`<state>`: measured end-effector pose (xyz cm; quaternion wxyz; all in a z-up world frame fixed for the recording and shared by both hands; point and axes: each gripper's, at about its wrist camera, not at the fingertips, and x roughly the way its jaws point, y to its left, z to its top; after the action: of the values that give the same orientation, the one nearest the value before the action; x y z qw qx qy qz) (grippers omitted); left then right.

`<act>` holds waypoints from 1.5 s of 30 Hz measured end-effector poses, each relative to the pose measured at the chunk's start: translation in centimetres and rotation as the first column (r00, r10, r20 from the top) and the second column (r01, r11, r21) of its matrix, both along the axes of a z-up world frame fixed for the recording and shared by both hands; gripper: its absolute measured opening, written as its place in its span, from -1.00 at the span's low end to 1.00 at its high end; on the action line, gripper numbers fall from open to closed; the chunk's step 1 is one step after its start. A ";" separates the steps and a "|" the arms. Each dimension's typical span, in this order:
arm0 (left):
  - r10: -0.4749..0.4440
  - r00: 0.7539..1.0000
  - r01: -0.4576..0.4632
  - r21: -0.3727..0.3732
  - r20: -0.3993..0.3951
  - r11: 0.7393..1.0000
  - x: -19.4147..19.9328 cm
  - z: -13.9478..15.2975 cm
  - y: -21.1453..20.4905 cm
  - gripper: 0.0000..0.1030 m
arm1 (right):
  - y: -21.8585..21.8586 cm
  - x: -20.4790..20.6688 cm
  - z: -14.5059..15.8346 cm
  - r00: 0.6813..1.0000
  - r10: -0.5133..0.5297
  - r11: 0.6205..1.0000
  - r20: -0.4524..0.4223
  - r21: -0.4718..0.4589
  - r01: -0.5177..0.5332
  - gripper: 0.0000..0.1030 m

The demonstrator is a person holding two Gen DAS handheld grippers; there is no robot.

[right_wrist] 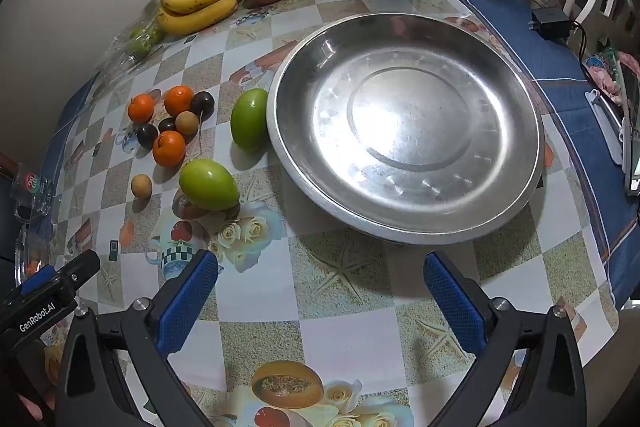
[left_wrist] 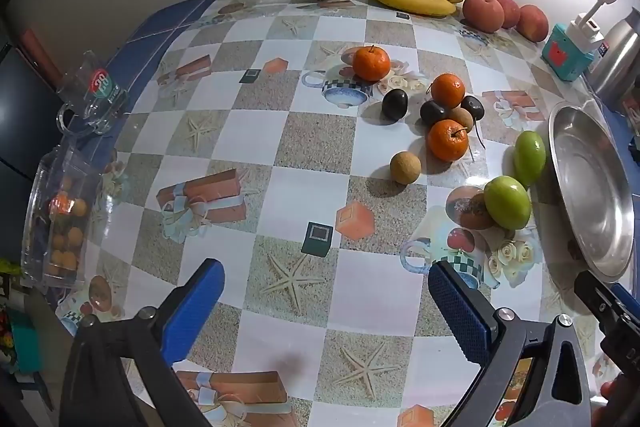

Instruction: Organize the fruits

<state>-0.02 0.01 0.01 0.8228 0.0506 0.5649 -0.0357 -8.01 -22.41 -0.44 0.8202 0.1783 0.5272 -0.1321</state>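
Fruits [left_wrist: 448,141] lie well beyond both grippers' spread fingers [right_wrist: 188,301].

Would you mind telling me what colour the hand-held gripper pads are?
Blue pads, with a textured surface, clearest in the right wrist view.

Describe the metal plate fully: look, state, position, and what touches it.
The plate is large, round and shallow, apparently stainless steel, with a raised rim and a flat circular centre that reflects glare. It looks scuffed and holds nothing. It sits flat on the patterned tablecloth, ahead of the open right gripper. A green fruit stands at its left rim, touching or nearly so; a second green fruit lies apart from it. Nothing grips it.
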 end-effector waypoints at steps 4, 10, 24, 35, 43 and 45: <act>0.000 1.000 -0.001 -0.006 -0.002 1.000 0.2 -0.1 0.2 1.00 | -0.1 0.0 -0.1 1.000 -0.002 1.000 -0.002 0.005 0.002 0.99; 0.001 1.000 -0.001 -0.008 -0.001 1.000 0.7 -0.3 0.4 1.00 | -0.1 0.0 -0.2 1.000 -0.005 1.000 -0.004 0.008 0.005 0.99; 0.000 1.000 0.000 -0.005 -0.001 1.000 0.0 0.0 0.0 1.00 | -0.2 -0.1 -0.3 1.000 -0.010 1.000 -0.005 0.011 0.010 0.99; 0.009 0.998 -0.010 -0.022 -0.065 1.000 0.0 -0.5 0.1 1.00 | -0.3 -0.2 -0.2 1.000 -0.013 1.000 -0.006 0.008 0.013 0.99; 0.008 0.996 -0.014 -0.072 -0.089 0.997 0.1 -0.5 0.3 1.00 | -0.4 -0.1 -0.2 1.000 -0.014 1.000 -0.005 0.006 0.014 0.99; 0.008 0.997 -0.013 -0.066 -0.077 0.998 0.1 -0.5 0.3 1.00 | -0.4 -0.1 -0.1 1.000 -0.014 1.000 -0.005 0.006 0.014 0.99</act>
<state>0.06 0.27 -0.48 0.8018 0.0187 0.5950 -0.0521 -8.12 -22.80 -0.57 0.8174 0.1840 0.5284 -0.1367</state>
